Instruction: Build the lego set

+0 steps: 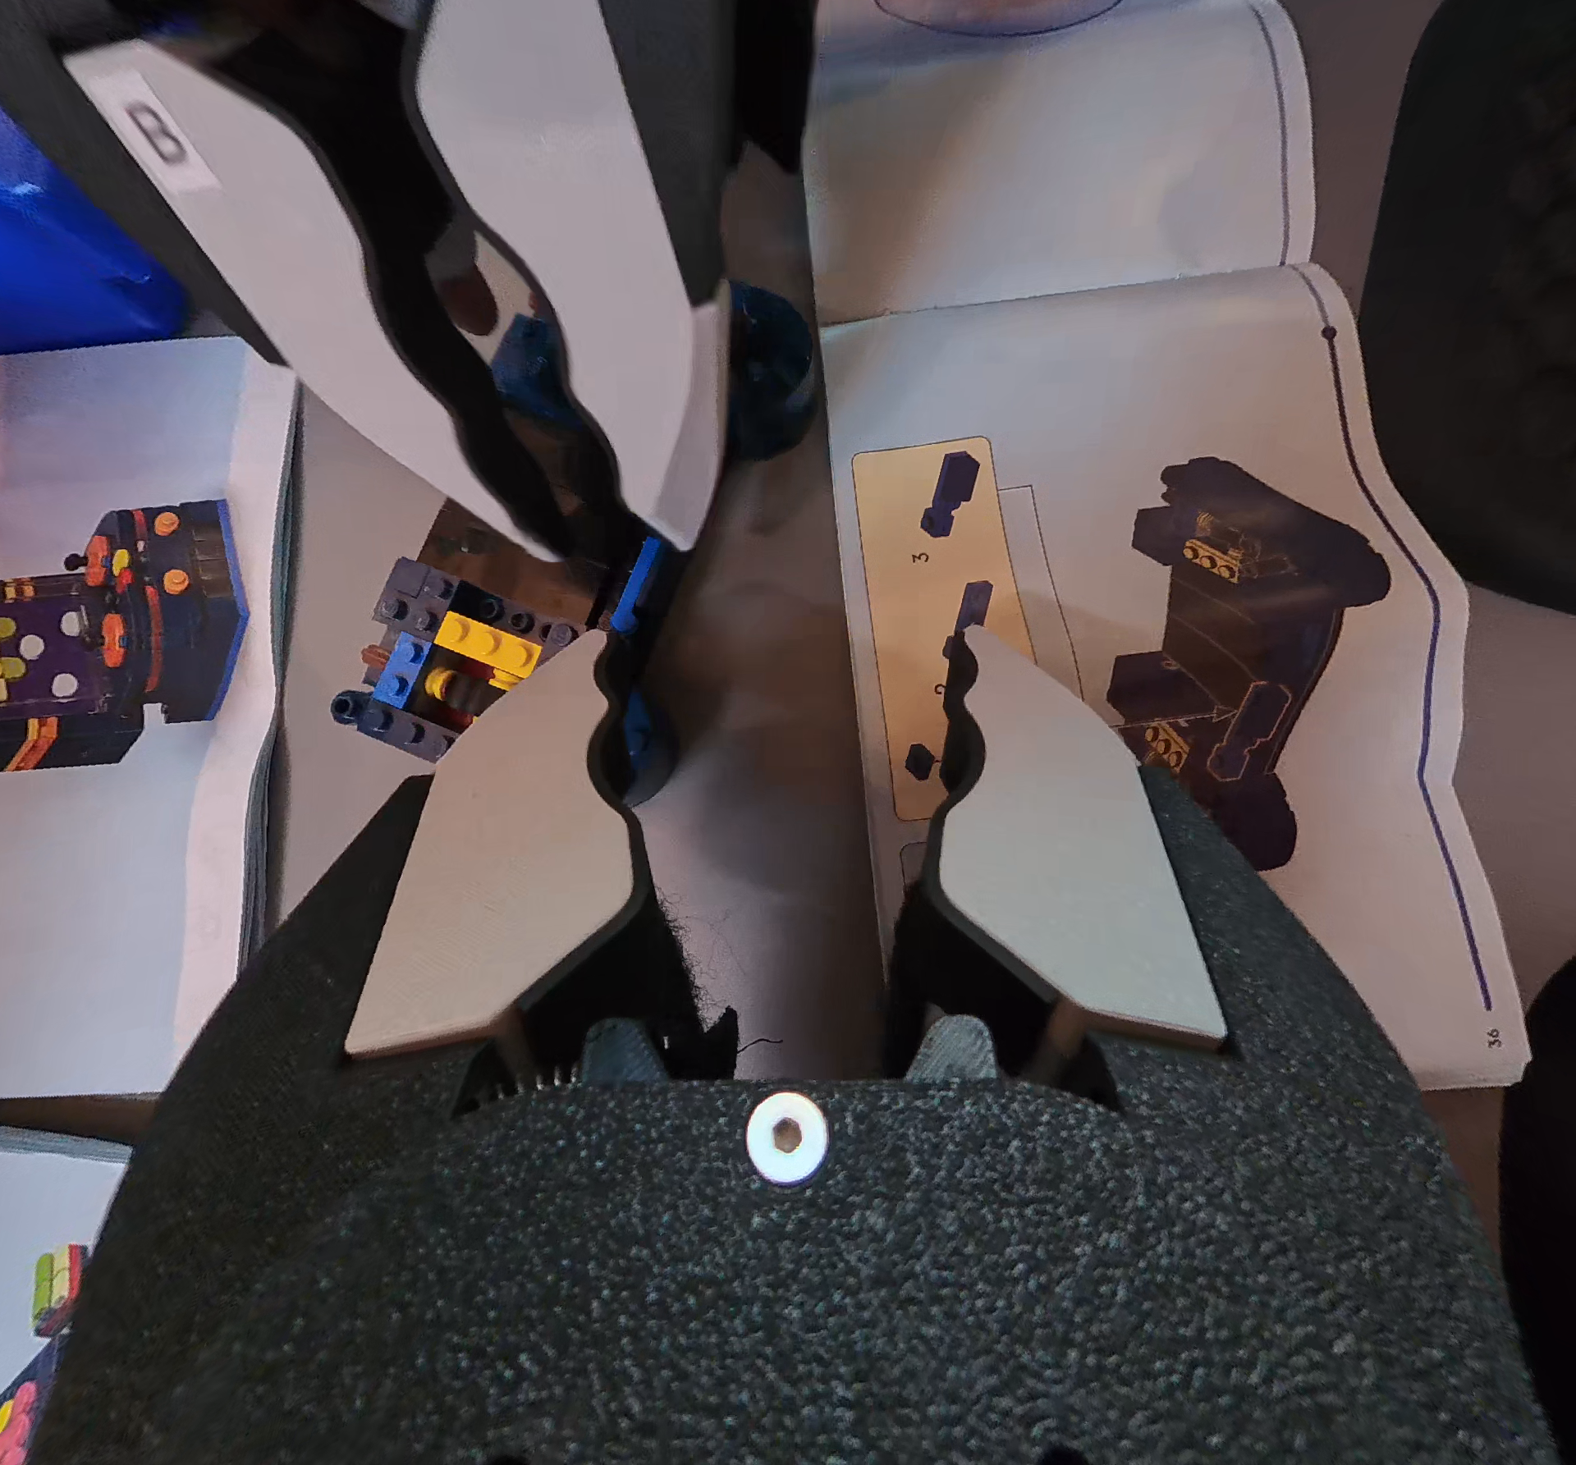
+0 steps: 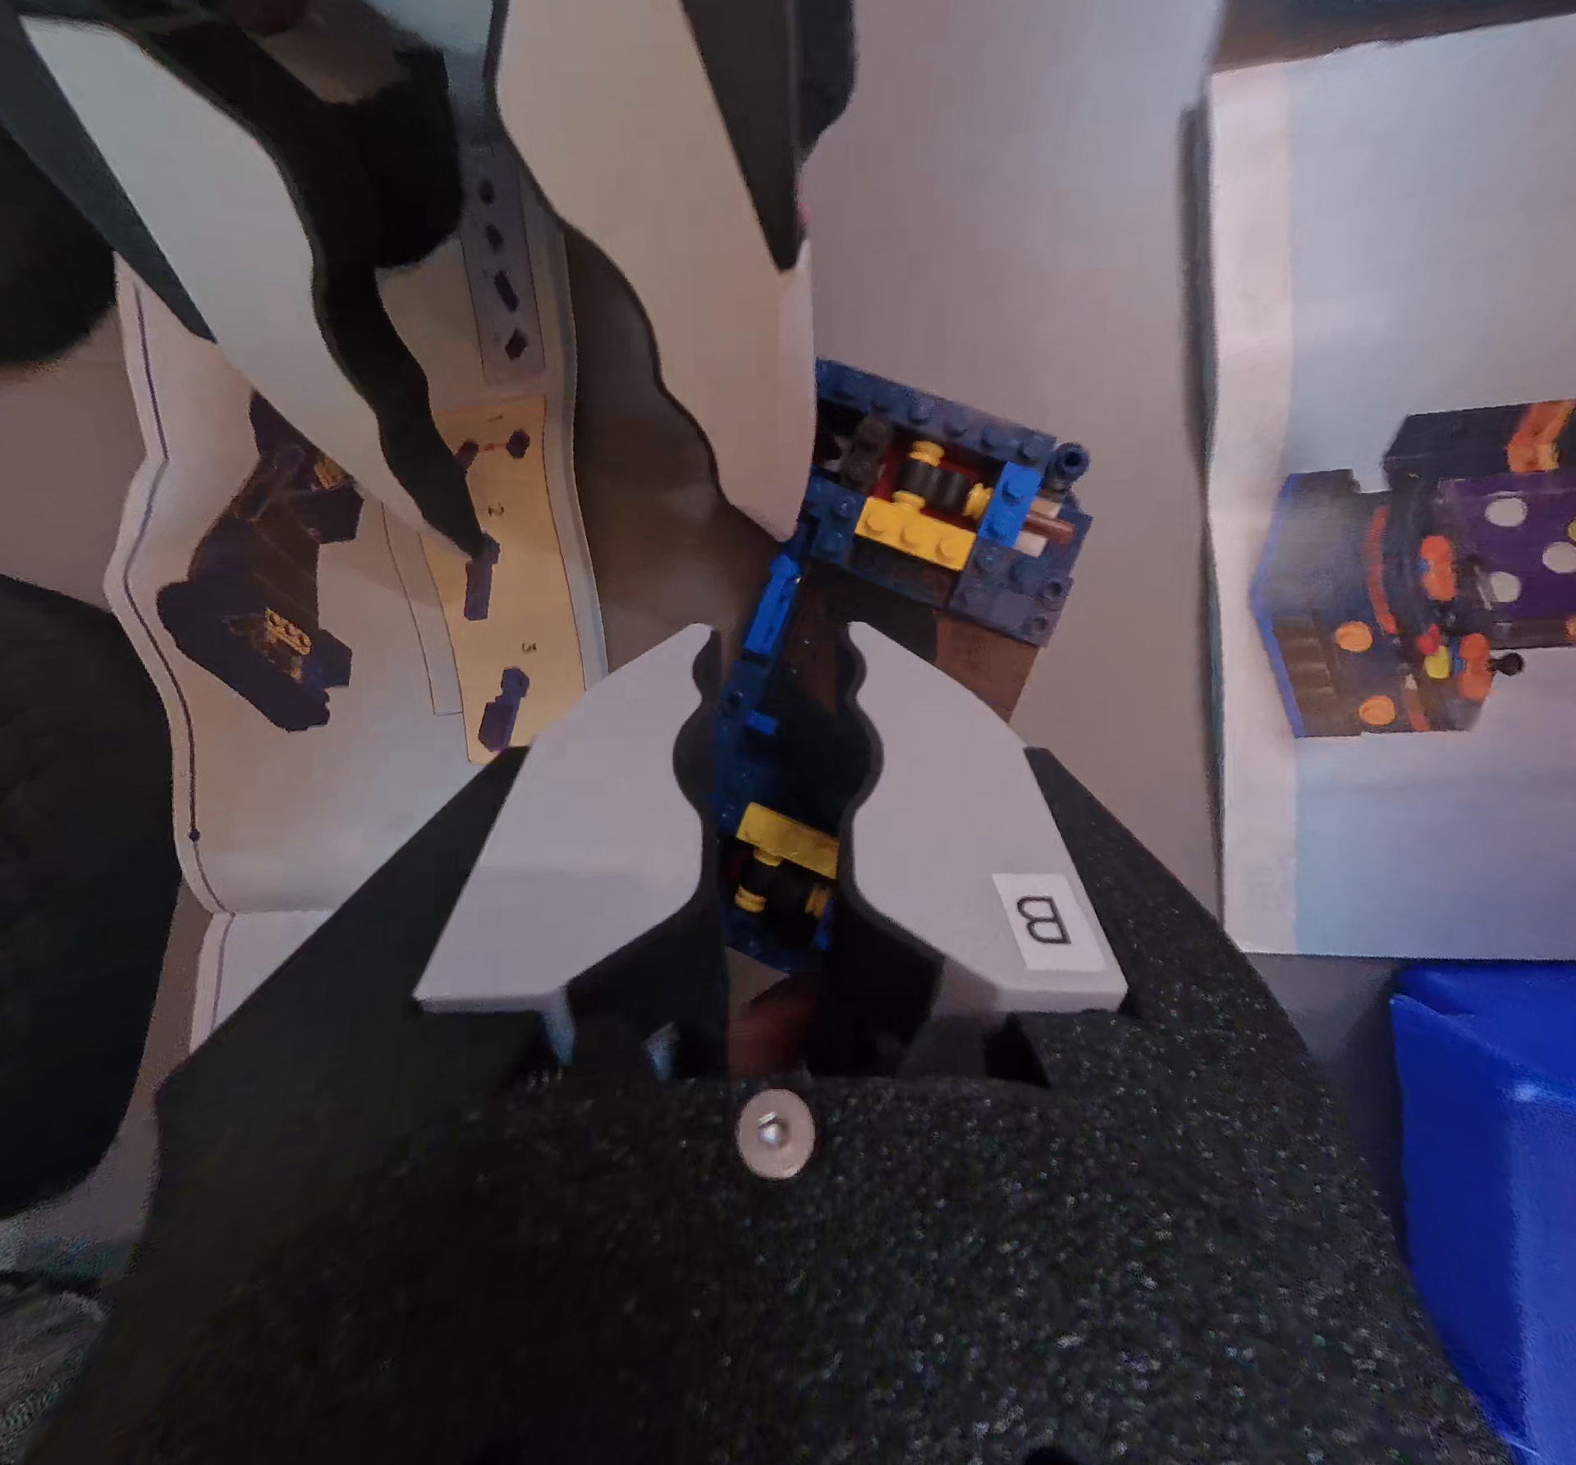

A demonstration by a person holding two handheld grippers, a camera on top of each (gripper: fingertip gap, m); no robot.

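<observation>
1. A pale table (image 1: 750, 870) carries an open instruction booklet (image 1: 1194, 418) at right.
2. Lower centre, the left gripper (image 1: 785, 640) gapes, gripping nothing.
3. Beyond, left of centre, the right gripper (image 2: 780, 640) clamps the brick model (image 2: 938, 503); best hold it steady.

L gripper (image 1: 785, 640) fingers wide apart, nothing between, hovering over surface (image 1: 750, 742) gap. R gripper (image 1: 610, 550) opposite, tips at brick model (image 1: 460, 640). Open instruction booklet (image 1: 1194, 571) right.

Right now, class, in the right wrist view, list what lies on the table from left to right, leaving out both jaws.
Open instruction booklet → brick model → printed picture sheet → blue box.
</observation>
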